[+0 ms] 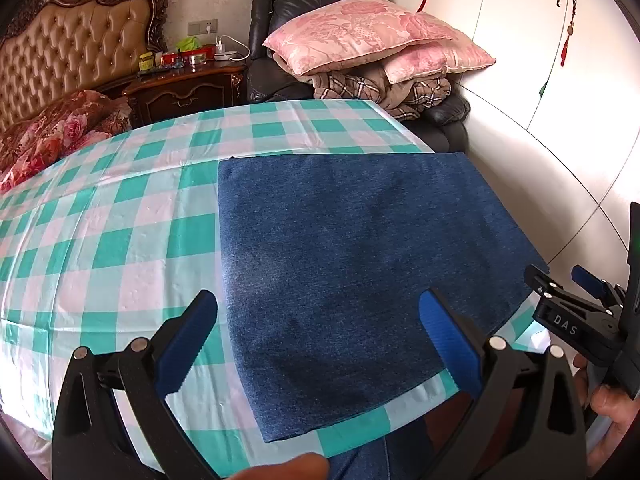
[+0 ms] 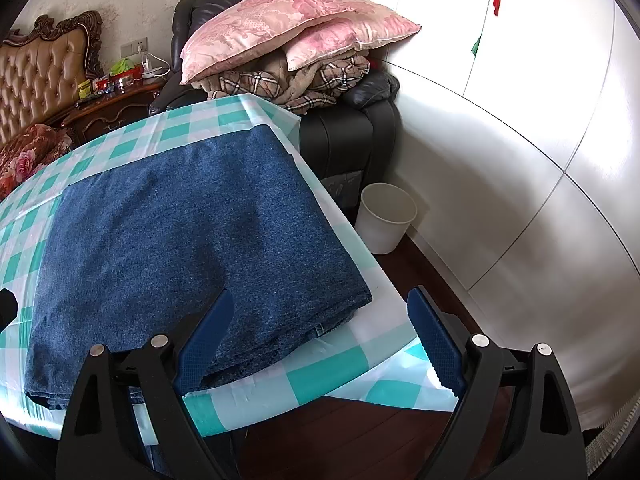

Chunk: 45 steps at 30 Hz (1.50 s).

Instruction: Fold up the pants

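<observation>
The blue denim pants [image 1: 352, 264] lie folded into a flat rectangle on the green-and-white checked tablecloth [image 1: 104, 240], near the table's right and front edges. My left gripper [image 1: 316, 344] hovers open above the fold's near part, nothing between its blue pads. In the right wrist view the pants [image 2: 180, 248] show stacked layers at the near right corner. My right gripper [image 2: 320, 340] is open over that corner and the table's edge, holding nothing. The right gripper [image 1: 576, 304] also shows at the right edge of the left wrist view, beside the pants.
A black leather armchair [image 2: 348, 136] piled with pink pillows [image 1: 360, 32] and a plaid blanket stands behind the table. A white bin [image 2: 386, 220] sits on the floor by white wardrobe doors [image 2: 520, 140]. A bed with floral bedding [image 1: 48, 132] and a cluttered nightstand [image 1: 188, 84] lie left.
</observation>
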### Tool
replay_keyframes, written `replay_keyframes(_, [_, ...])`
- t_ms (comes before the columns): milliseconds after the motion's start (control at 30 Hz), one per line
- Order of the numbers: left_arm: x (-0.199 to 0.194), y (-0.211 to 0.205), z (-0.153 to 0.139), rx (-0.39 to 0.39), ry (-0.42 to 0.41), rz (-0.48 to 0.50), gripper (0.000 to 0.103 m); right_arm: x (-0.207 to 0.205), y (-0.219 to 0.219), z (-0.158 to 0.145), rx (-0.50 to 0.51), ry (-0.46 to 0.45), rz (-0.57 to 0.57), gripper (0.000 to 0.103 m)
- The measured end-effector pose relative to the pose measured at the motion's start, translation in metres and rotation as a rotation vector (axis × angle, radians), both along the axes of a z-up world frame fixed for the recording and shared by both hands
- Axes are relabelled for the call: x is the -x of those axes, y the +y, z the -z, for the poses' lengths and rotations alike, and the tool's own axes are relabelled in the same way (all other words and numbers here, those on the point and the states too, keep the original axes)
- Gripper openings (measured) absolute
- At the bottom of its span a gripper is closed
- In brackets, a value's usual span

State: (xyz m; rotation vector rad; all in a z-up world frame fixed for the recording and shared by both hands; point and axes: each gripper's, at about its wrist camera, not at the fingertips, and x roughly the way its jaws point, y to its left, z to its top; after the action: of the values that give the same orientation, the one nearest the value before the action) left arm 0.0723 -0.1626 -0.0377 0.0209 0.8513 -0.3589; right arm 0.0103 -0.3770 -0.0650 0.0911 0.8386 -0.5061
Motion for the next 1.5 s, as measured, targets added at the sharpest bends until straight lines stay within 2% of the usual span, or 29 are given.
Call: replay_keyframes(1500, [-0.0014,0.002,0.008,-0.01,0.01,0.002,0.101,0.0019,-0.0021,0.0028,-0.001,0.005,0.0,0.085])
